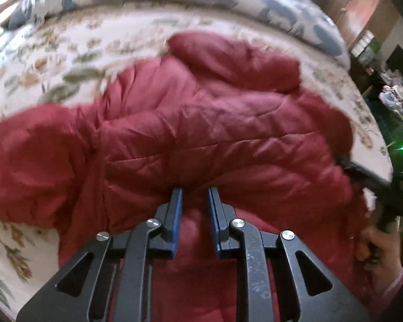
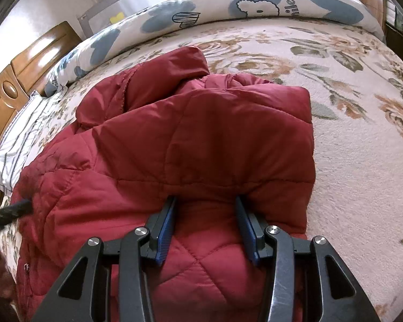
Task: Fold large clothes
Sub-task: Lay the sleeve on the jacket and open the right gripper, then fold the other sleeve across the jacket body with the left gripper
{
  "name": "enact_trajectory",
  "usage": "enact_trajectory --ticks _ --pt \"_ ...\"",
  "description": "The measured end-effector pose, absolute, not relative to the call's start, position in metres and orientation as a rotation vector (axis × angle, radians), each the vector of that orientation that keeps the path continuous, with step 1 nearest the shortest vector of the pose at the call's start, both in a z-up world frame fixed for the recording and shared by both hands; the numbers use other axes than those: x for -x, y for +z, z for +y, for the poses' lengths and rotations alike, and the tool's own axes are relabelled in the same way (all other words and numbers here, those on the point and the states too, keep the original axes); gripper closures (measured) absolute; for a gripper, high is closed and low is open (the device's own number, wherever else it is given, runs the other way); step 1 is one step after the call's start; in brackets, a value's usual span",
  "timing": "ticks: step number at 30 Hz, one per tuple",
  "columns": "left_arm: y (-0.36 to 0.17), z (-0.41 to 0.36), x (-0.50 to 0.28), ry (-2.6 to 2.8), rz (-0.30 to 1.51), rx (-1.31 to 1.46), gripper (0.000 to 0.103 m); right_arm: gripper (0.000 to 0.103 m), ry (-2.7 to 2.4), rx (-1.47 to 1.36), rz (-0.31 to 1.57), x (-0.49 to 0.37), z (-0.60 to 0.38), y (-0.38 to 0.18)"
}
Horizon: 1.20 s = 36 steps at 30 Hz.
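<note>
A dark red quilted padded jacket lies on the floral bedspread, partly folded over itself. It also fills the right wrist view, its collar bunched at the far end. My left gripper has its blue-padded fingers a small way apart, tips against a raised fold of the jacket, with red fabric between them. My right gripper is open wide, its tips tucked under the edge of a folded-over layer. The right gripper and its hand show at the right edge of the left wrist view.
The floral bedspread stretches to the right of the jacket. A blue-and-white cartoon quilt runs along the far side. A striped pillow and wooden headboard are at the left. Furniture stands beyond the bed.
</note>
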State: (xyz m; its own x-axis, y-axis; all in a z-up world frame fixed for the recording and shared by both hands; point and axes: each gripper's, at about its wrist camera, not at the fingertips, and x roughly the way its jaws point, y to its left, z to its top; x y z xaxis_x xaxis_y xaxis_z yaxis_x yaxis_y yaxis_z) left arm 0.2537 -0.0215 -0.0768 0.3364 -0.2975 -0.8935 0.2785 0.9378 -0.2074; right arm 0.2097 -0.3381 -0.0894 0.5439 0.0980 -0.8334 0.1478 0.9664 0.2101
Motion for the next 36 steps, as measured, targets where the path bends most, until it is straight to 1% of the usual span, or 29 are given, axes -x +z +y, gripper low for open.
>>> enact_trajectory --ticks 5,6,7,11,14,22,26,28,30,31,34,36 --pt "-0.084 -0.022 -0.252 -0.37 1.173 0.005 0.085 0.053 0.034 -0.214 0.919 -0.191 -0.302 -0.053" --pt "-0.084 -0.022 -0.253 -0.368 1.175 0.005 0.085 0.049 0.046 -0.197 0.929 -0.192 -0.295 -0.053" --pt "-0.085 -0.022 -0.253 -0.368 1.178 0.007 0.085 0.048 0.064 -0.183 0.952 -0.195 -0.288 -0.057" --pt "-0.091 -0.018 -0.253 -0.379 1.182 0.032 0.086 0.048 0.05 -0.152 1.048 -0.209 -0.281 -0.089" --pt "-0.096 -0.012 -0.255 -0.39 1.186 0.069 0.088 0.048 0.055 -0.164 1.042 -0.211 -0.284 -0.104" --pt "-0.089 -0.003 -0.254 -0.408 1.191 0.141 0.088 0.048 0.047 -0.159 1.034 -0.208 -0.28 -0.103" --pt "-0.078 0.003 -0.245 -0.406 1.173 0.154 0.088 0.048 0.05 -0.198 1.013 -0.199 -0.284 -0.09" --pt "-0.071 0.008 -0.24 -0.399 1.156 0.156 0.084 0.048 0.053 -0.22 0.995 -0.193 -0.285 -0.081" --pt "-0.064 0.017 -0.235 -0.388 1.136 0.177 0.07 0.048 0.066 -0.237 0.973 -0.184 -0.286 -0.069" --pt "-0.062 0.022 -0.234 -0.387 1.128 0.195 0.064 0.048 0.072 -0.239 0.964 -0.179 -0.285 -0.064" --pt "-0.056 0.035 -0.23 -0.382 1.112 0.246 0.063 0.047 0.093 -0.245 0.95 -0.169 -0.283 -0.052" --pt "-0.054 0.046 -0.228 -0.366 1.109 0.275 0.063 0.044 0.111 -0.244 0.956 -0.163 -0.28 -0.048"
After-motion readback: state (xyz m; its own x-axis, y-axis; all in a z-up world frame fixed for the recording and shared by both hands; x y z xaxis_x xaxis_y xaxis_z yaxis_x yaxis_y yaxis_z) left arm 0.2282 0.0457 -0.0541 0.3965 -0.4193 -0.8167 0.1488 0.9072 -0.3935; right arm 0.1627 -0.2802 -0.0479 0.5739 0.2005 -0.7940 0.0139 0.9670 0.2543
